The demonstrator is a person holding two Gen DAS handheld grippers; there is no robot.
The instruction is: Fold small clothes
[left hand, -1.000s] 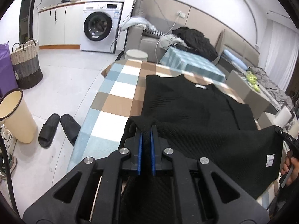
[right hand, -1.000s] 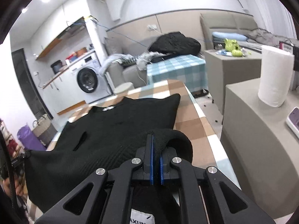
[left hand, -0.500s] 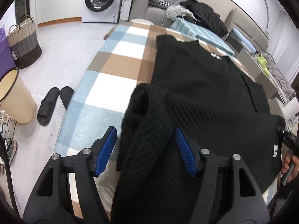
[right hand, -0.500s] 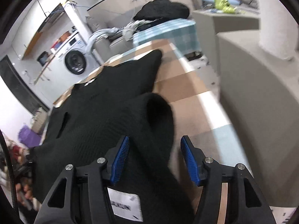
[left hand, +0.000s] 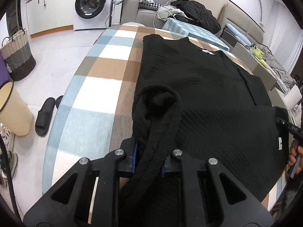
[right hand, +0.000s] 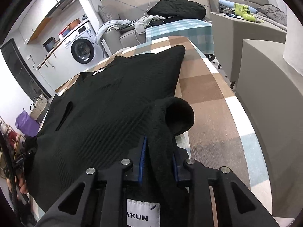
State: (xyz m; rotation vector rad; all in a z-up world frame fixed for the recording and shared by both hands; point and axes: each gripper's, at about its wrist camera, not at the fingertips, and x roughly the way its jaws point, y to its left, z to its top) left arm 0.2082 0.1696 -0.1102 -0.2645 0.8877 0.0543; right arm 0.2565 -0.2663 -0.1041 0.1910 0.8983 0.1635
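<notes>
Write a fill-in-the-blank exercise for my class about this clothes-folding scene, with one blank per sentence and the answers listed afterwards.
1. The garment being folded is ____ in colour.
2. It lies on a table covered with a ____ cloth.
3. The appliance against the far wall is a ____ machine.
4. On the floor beside the table lies a pair of black ____.

Answers: black; checked; washing; slippers

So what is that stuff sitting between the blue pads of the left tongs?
A bunched band of the black knit sweater runs between the left tongs' pads, which have just been closing on it. The left wrist view shows it.
</notes>
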